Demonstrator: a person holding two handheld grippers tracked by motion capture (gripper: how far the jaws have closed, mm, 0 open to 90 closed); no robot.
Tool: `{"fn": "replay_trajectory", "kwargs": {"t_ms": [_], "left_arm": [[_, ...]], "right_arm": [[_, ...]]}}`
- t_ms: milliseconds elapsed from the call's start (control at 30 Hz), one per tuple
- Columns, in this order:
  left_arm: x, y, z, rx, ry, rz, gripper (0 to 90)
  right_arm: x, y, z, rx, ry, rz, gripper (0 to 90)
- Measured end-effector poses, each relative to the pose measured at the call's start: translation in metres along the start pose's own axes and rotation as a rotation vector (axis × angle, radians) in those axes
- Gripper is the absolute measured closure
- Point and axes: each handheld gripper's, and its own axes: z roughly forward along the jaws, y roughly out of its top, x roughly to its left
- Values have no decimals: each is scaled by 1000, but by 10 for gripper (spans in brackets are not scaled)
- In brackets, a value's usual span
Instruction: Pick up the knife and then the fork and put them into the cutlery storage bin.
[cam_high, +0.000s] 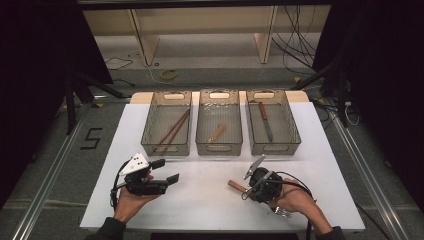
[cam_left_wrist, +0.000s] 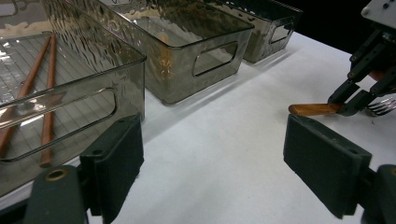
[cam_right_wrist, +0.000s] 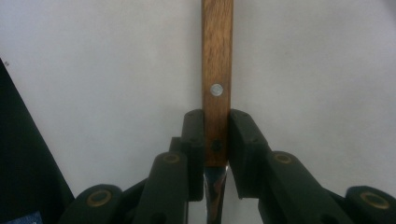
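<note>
A fork with a wooden handle (cam_right_wrist: 217, 60) lies on the white table sheet (cam_high: 200, 200). My right gripper (cam_right_wrist: 216, 135) is shut on that handle near the metal neck, both pads pressing its sides. From above, the right gripper (cam_high: 250, 189) sits at the front right, the handle end (cam_high: 234, 185) pointing left and the tines (cam_high: 283, 212) behind the hand. The left gripper view catches the same handle (cam_left_wrist: 310, 109) and tines (cam_left_wrist: 380, 107). My left gripper (cam_high: 167, 171) is held at the front left, jaws wide apart around bare table (cam_left_wrist: 212, 154).
Three smoky clear bins stand in a row at the back. The left bin (cam_high: 166, 146) holds two chopsticks (cam_high: 174, 127), the middle bin (cam_high: 219, 145) a small wooden-handled piece (cam_high: 217, 132), the right bin (cam_high: 274, 147) a knife (cam_high: 265, 121). Dark stands flank the table.
</note>
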Motion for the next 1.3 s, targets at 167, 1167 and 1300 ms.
{"fn": "replay_trajectory", "kwargs": {"t_ms": [167, 1167, 1300], "left_arm": [[0, 0, 0, 1, 0, -1, 195], [2, -1, 1, -2, 3, -9, 195], [2, -1, 0, -6, 4, -7, 195]], "right_arm": [[-4, -1, -8, -51, 4, 24, 778], [-63, 1, -70, -326, -46, 187, 778], [-71, 6, -78, -357, -57, 202, 778]]}}
